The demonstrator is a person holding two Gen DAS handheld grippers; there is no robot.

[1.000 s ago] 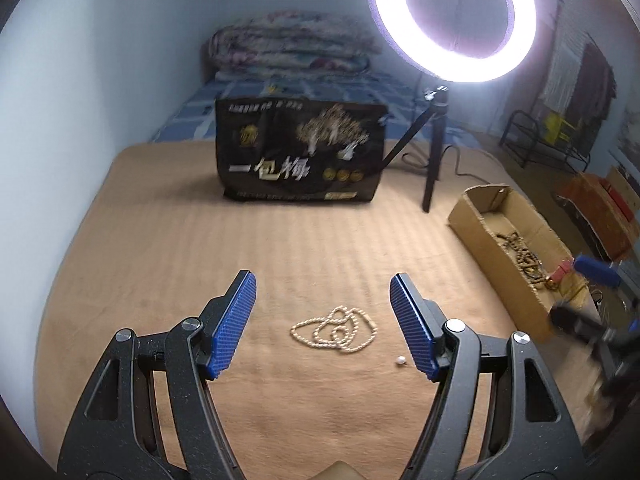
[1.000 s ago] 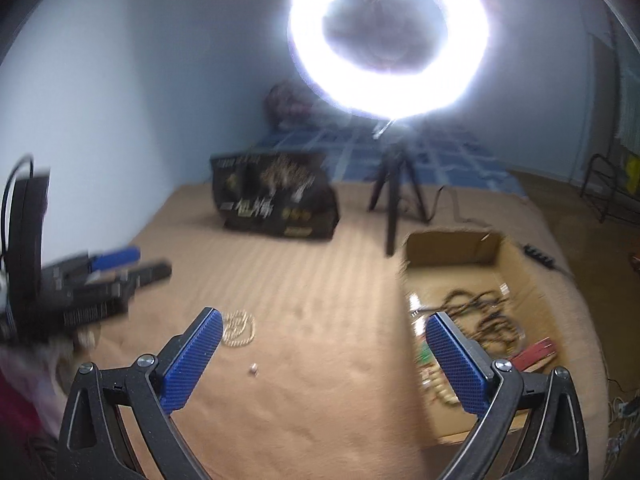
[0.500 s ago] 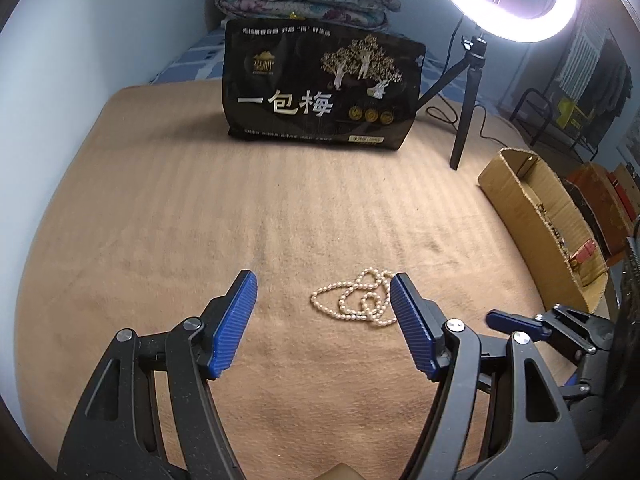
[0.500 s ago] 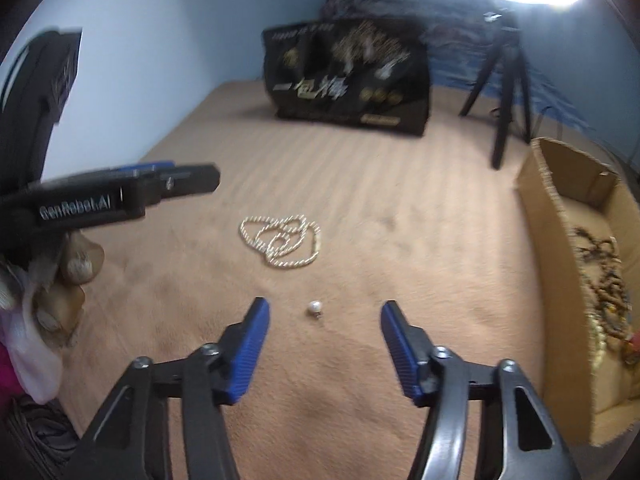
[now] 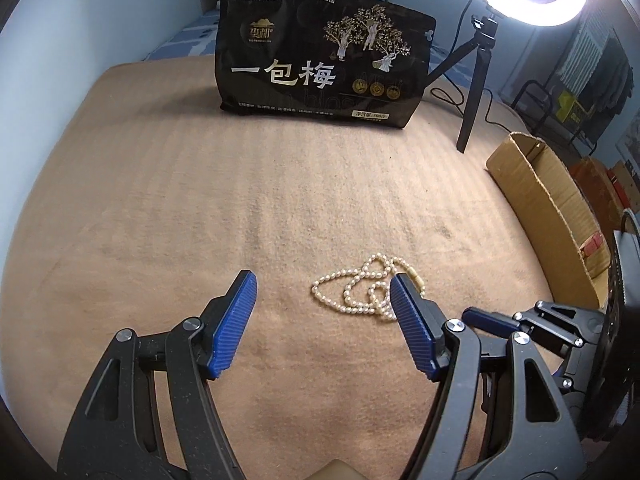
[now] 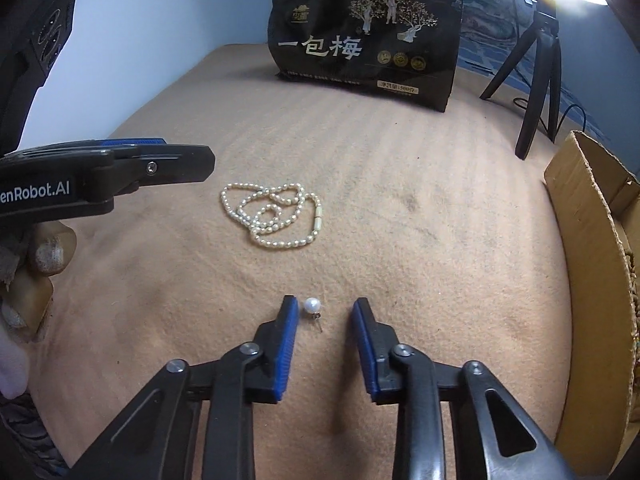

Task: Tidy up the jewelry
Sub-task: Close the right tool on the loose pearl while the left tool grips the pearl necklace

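Observation:
A white pearl necklace [image 5: 360, 290] lies coiled on the tan blanket; it also shows in the right wrist view [image 6: 272, 220]. My left gripper [image 5: 322, 286] is open and empty just above the blanket, its right finger over the necklace's right side. A single pearl stud earring [image 6: 313, 306] lies nearer the front. My right gripper [image 6: 325, 308] is low over the blanket, partly open, with the earring between its fingertips, close to the left one. It is not gripped. A cardboard box [image 6: 592, 240] with bead jewelry stands at the right.
A black snack bag [image 5: 324, 60] stands at the back of the blanket [image 5: 160, 200]. A ring light on a black tripod [image 5: 476, 80] stands back right. The cardboard box [image 5: 548, 208] borders the right edge. A blue wall runs along the left.
Both grippers have moved forward and down. The right gripper has narrowed and now straddles the earring. The left gripper has come closer to the necklace.

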